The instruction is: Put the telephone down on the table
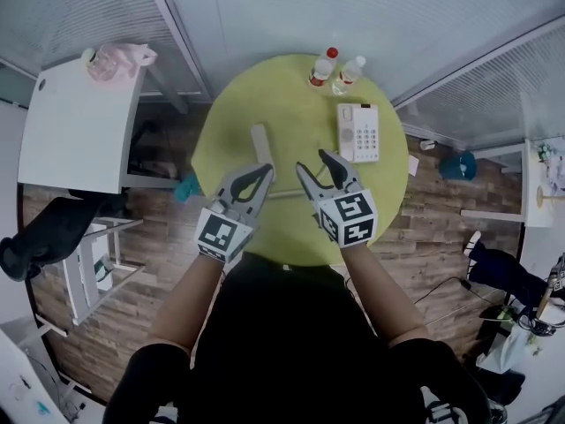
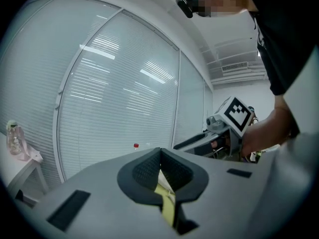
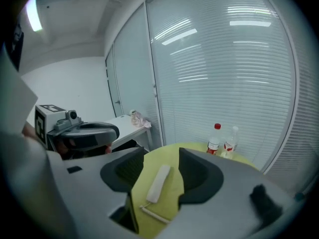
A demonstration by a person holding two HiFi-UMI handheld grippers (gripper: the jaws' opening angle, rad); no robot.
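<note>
Both grippers hang empty above the near edge of the round yellow-green counter (image 1: 300, 104): left gripper (image 1: 264, 170) fingers pinched together, right gripper (image 1: 313, 161) fingers wide. Just beyond the left one lies the white telephone handset (image 1: 261, 142), long axis pointing away; its white keypad base (image 1: 358, 132) sits far right.

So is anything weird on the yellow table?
Yes, one thing. The telephone handset is off its telephone base. It lies by itself on the table, well to the left of the base, instead of resting in its cradle. Nothing looks spilled or broken.
</note>
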